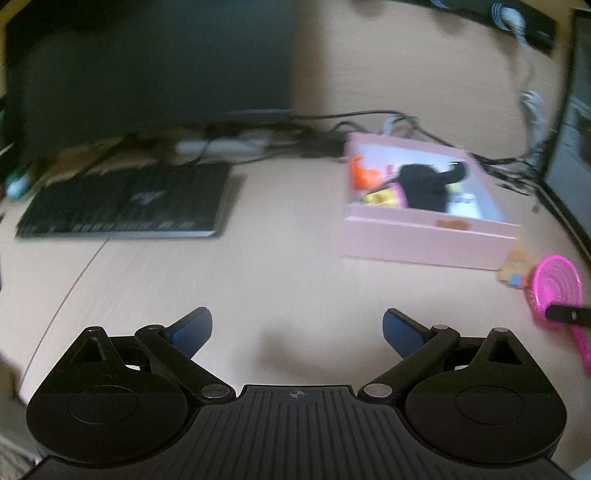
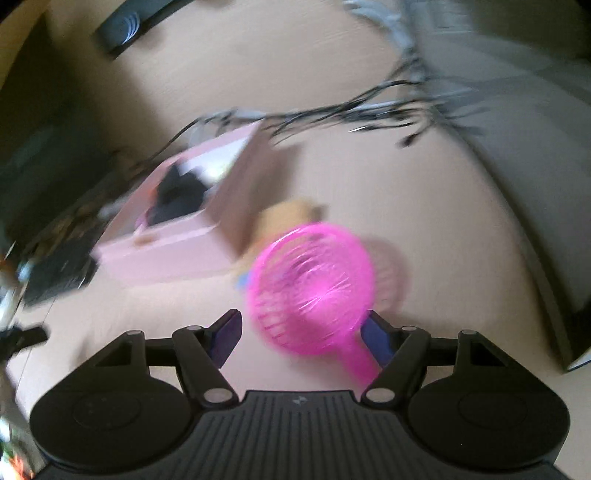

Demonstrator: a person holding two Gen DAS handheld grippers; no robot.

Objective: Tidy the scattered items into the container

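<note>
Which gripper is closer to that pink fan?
The right. The right gripper is open with the fan lying partly between its fingers. The left gripper, also open, sits well off to the fan's left, over bare table.

A pale, wood-grain table (image 1: 280,236) fills most of both views, with a thin curved seam running across its left part. At the far left of the left view stands a large dark monitor (image 1: 155,66), blurred, and in front of it a black keyboard (image 1: 125,201) lies flat on the table. Behind them a white power strip (image 1: 221,147) and a tangle of black cables (image 1: 406,125) run along the back edge. A black strip with a white round mark (image 1: 513,18) crosses the top right. In the right view, a grey surface (image 2: 524,122) rises beyond the table's curved edge; it is too blurred to identify. Lighting is soft and dim.
</note>
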